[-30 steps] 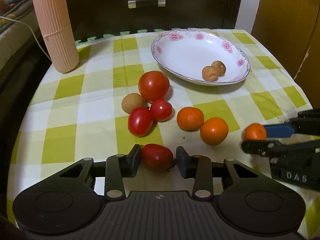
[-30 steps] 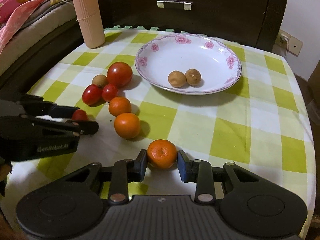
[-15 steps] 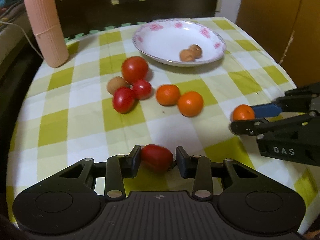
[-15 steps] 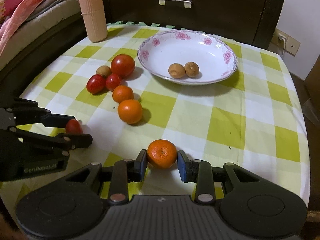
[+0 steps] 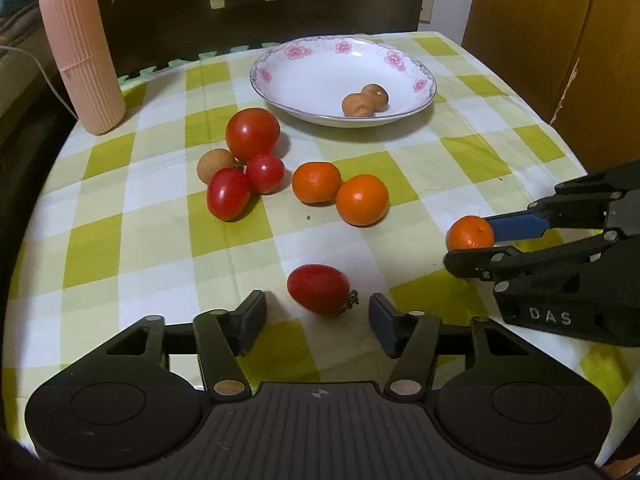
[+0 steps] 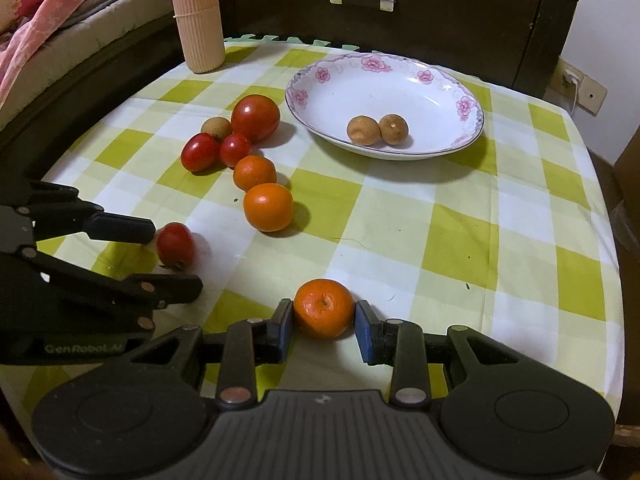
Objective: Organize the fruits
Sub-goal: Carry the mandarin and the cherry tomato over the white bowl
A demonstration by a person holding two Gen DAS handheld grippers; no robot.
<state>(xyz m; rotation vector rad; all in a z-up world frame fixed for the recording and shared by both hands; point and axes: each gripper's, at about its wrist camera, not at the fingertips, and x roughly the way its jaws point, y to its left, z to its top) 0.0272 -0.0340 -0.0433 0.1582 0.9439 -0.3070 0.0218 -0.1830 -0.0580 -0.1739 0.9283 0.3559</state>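
Note:
My left gripper (image 5: 318, 310) is open low over the checked tablecloth. A small oval red tomato (image 5: 318, 288) lies on the cloth between its fingers, touching neither; it also shows in the right wrist view as the tomato (image 6: 175, 245) inside the left gripper (image 6: 172, 258). My right gripper (image 6: 324, 320) is shut on a small orange (image 6: 324, 308) near the front of the table, and the left wrist view shows the same orange (image 5: 470, 233) held by the right gripper (image 5: 472, 245). A white flowered plate (image 5: 320, 80) at the back holds two brown longans (image 5: 364, 102).
Mid-table lie a big tomato (image 5: 252, 134), two small tomatoes (image 5: 228, 194), a longan (image 5: 216, 164) and two oranges (image 5: 362, 199). A pink ribbed cylinder (image 5: 82, 52) stands at the back left. A dark drawer front is behind the table, bedding is to the left.
My left gripper has opened and let go of the small tomato, which now rests on the cloth. The right gripper still holds its orange.

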